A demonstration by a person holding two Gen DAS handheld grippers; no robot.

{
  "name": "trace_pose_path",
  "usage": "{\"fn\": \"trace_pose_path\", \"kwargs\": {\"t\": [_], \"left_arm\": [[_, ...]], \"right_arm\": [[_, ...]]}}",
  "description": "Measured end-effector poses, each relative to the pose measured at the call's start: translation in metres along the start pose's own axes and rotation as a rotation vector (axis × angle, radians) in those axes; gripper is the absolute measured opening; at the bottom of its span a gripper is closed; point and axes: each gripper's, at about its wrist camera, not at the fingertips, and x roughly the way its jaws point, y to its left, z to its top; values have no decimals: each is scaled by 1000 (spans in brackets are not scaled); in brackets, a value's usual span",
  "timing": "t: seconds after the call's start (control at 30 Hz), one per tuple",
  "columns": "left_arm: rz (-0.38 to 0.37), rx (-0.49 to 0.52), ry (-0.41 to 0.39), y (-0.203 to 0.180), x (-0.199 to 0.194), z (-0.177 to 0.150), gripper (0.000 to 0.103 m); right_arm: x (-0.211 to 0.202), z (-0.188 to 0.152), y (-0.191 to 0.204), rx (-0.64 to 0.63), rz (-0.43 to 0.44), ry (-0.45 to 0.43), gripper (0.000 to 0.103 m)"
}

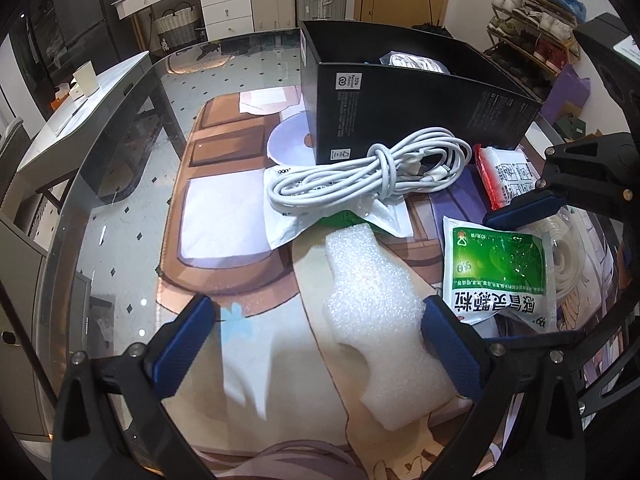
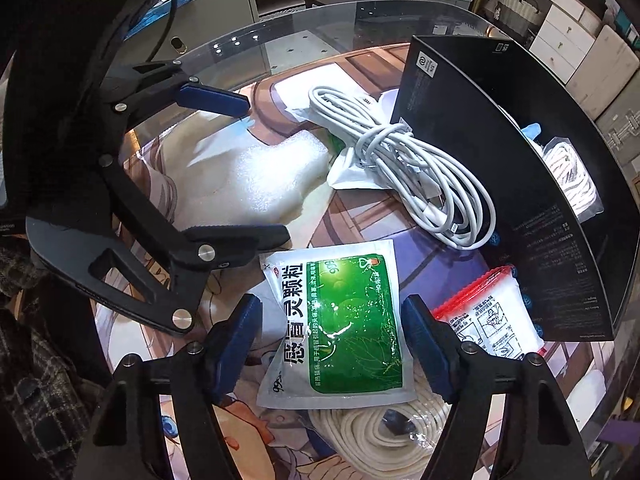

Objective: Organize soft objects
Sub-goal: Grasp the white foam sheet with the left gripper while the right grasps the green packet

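Observation:
A white foam piece (image 1: 376,316) lies on the printed mat between my left gripper's (image 1: 320,320) open fingers, nearer the right pad. My right gripper (image 2: 332,332) is open astride a green and white sachet (image 2: 340,320), which also shows in the left wrist view (image 1: 496,272). A coiled white cable (image 1: 384,168) rests on a white pouch (image 1: 304,216) beside the black box (image 1: 420,108). A red-edged tissue pack (image 2: 492,316) lies by the box. A bagged cream rope coil (image 2: 380,432) lies under the sachet.
The black box (image 2: 520,184) stands open and holds a bagged white rope (image 2: 572,176). The glass table's curved edge (image 1: 120,152) runs at the left. A shoe rack (image 1: 532,28) and drawers (image 1: 224,4) stand beyond.

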Motion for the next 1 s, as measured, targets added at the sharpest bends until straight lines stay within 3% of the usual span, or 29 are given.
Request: {"fn": "trace_pose_path", "kwargs": {"t": [0.33, 0.63, 0.83, 1.0], "left_arm": [[23, -14, -26, 9, -8, -5, 82], [28, -16, -28, 11, -15, -10, 37], [20, -17, -26, 8, -17, -11, 36], [-28, -58, -41, 14, -21, -13, 35]], "right_arm": [[0, 8, -1, 34, -15, 6, 57], [0, 11, 7, 57, -27, -4, 47], [-4, 10, 10, 62, -48, -8, 44], [-16, 3, 9, 77, -65, -31, 44]]}}
